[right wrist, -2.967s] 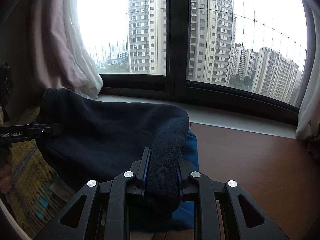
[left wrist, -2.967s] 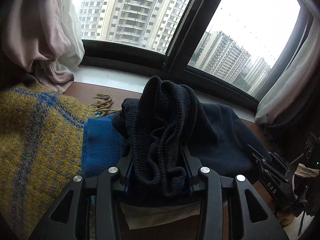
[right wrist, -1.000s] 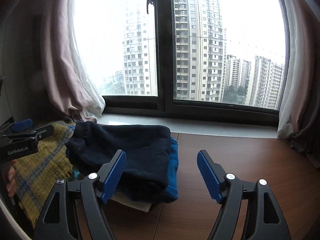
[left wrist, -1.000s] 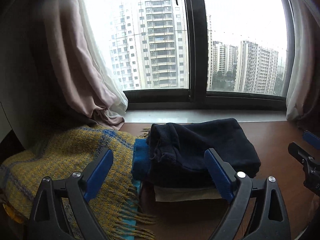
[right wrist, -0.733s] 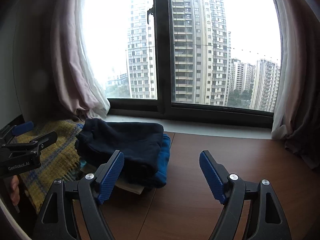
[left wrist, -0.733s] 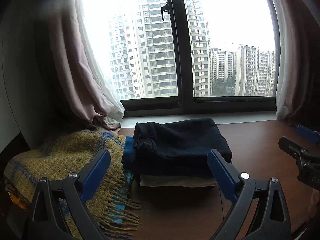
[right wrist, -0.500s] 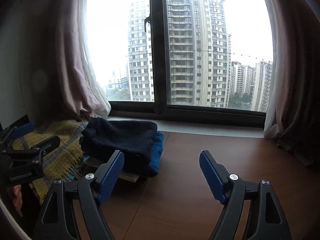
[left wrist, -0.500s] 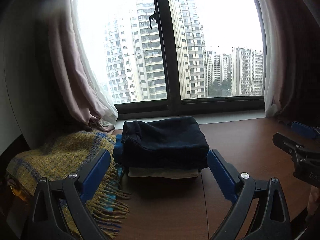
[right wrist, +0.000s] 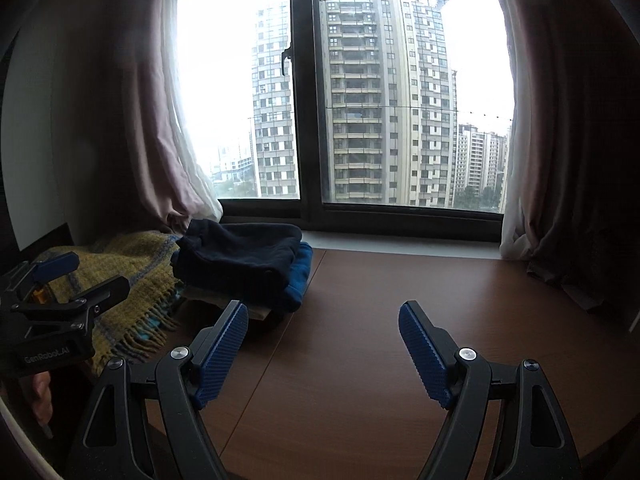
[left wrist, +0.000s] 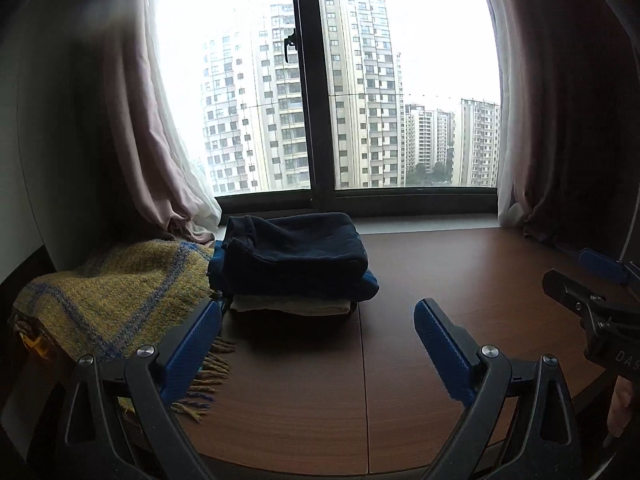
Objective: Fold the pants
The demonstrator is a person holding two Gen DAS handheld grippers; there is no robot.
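The dark navy pants [left wrist: 294, 250] are lying folded on top of a small pile, above a blue garment [left wrist: 370, 282] and a pale folded cloth [left wrist: 288, 305], left of centre in the left wrist view and beside a yellow and blue fringed blanket [left wrist: 120, 292] at the left edge. Three seconds ago both grippers were clamping bunched dark fabric; now the left gripper [left wrist: 316, 334] and the right gripper [right wrist: 322, 342] are both standing wide open with nothing between their blue fingers [right wrist: 222, 350], and only bare brown tabletop [right wrist: 380, 320] is showing in the gap. Across the last second the pile has been shrinking and sliding toward the upper left of each frame, so both hands are pulling back and away from it. The right gripper is showing at the right edge of the left view [left wrist: 592, 292], well apart from the stack.

Judging by this, the folding itself is looking finished: the pants are sitting as a compact, squared bundle, released and untouched. What is remaining, if anything, is probably only a retreat or a reach for another garment.
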